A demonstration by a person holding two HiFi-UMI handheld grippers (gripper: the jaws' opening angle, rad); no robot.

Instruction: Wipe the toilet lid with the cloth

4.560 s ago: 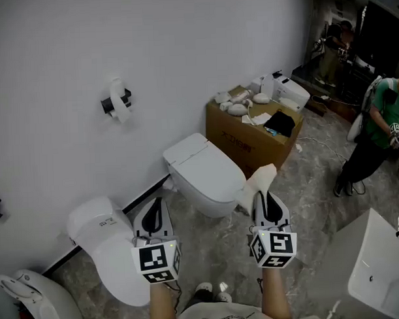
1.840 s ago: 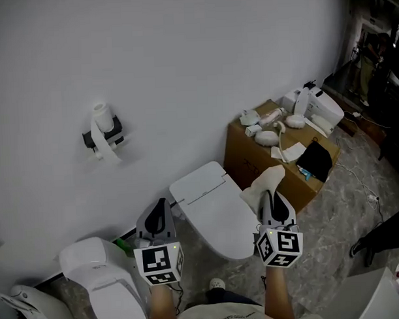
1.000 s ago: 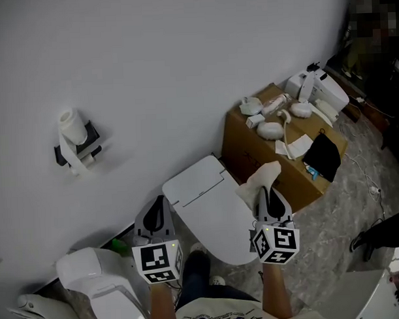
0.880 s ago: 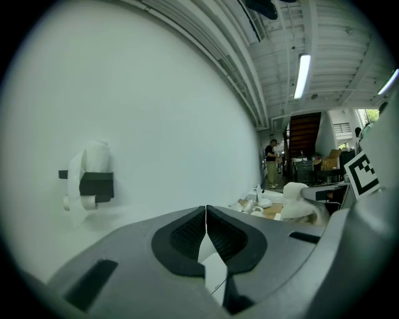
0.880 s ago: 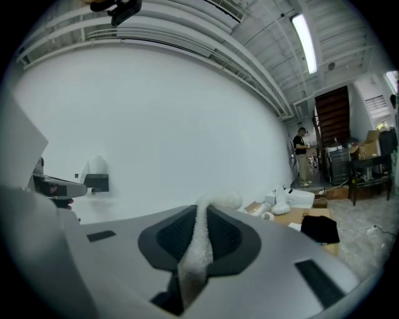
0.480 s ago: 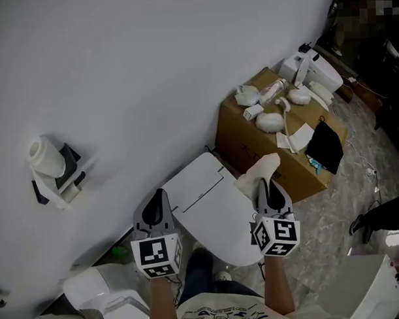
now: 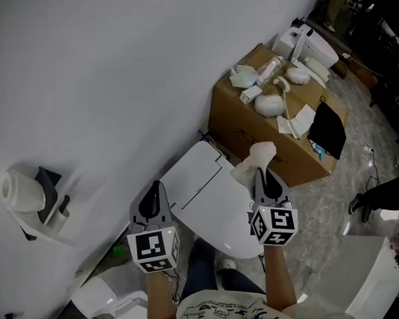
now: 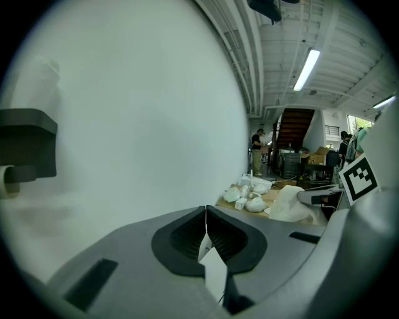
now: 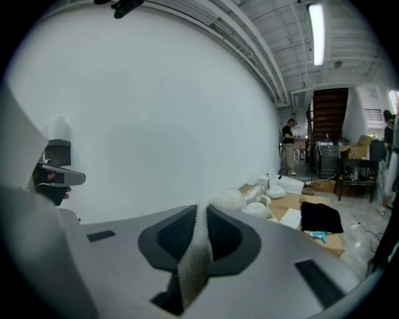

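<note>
Glossy white toilet lid between left gripper and right gripper.
Right jaws clamp a fluffy white cloth; left jaws closed, empty.

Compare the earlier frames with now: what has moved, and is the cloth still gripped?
The person has walked up to the toilet: in the head view its closed toilet lid now lies between the left gripper and right gripper, which were short of it before. Nothing grabbed or released. Unchanged: right gripper shut on the cloth, left shut and empty.
</note>
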